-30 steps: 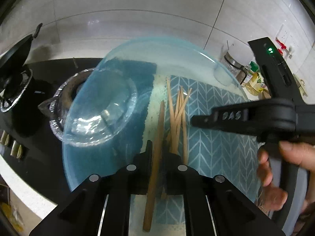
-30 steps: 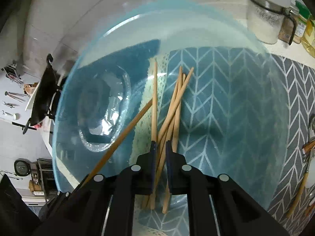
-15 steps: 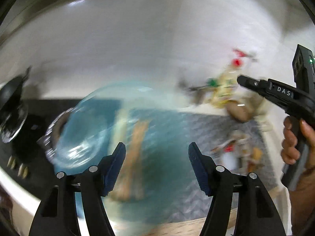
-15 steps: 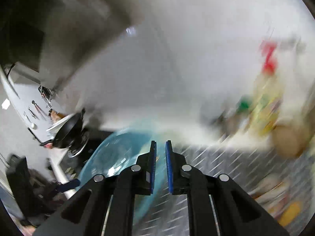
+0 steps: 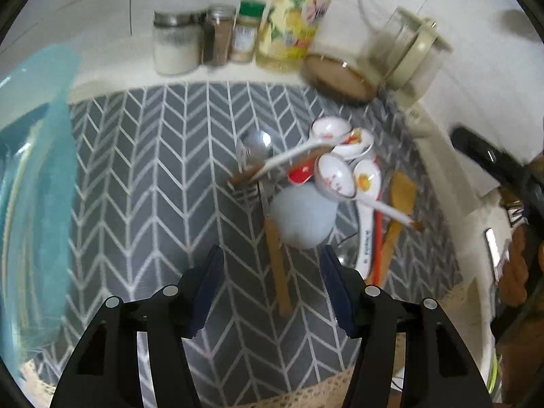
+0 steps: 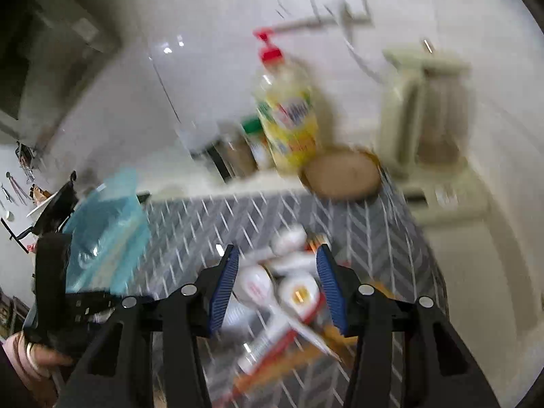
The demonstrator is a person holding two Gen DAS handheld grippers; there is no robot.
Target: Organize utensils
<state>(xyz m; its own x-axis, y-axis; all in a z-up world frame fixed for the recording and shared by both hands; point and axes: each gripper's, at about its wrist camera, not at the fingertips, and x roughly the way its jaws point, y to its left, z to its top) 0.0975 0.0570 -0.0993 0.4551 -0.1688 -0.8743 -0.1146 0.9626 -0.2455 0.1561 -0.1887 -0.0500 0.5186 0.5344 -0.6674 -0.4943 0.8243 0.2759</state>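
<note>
Left gripper (image 5: 272, 282) hangs over the grey herringbone mat (image 5: 153, 176), jaws apart after a slight closing, nothing pinched. Between its blue pads, on the mat below, lies a wooden handle (image 5: 278, 272), and just ahead sits a pale blue round piece (image 5: 301, 217), too blurred to name. Beyond that, the pile of utensils: white ceramic spoons (image 5: 335, 173) with red and orange prints, crossed over one another, a metal fork (image 5: 250, 170) at their left, a wooden spatula (image 5: 397, 210) at their right. Far left, the rim of the blue glass bowl (image 5: 37, 170).

Right gripper (image 6: 277, 284) has just been opening; jaws stand apart, empty. The spoon heap (image 6: 289, 282) shows between its fingers, heavily smeared, so whether a pad touches anything I cannot tell. The blue bowl (image 6: 108, 224) sits off to its left.

Along the white tiled wall: a white-filled jar (image 5: 175, 47), two spice jars (image 5: 231, 34), a yellow bottle (image 5: 292, 23), a round wooden lid (image 5: 340, 80) and a cream appliance with a glass jug (image 5: 411, 54).
</note>
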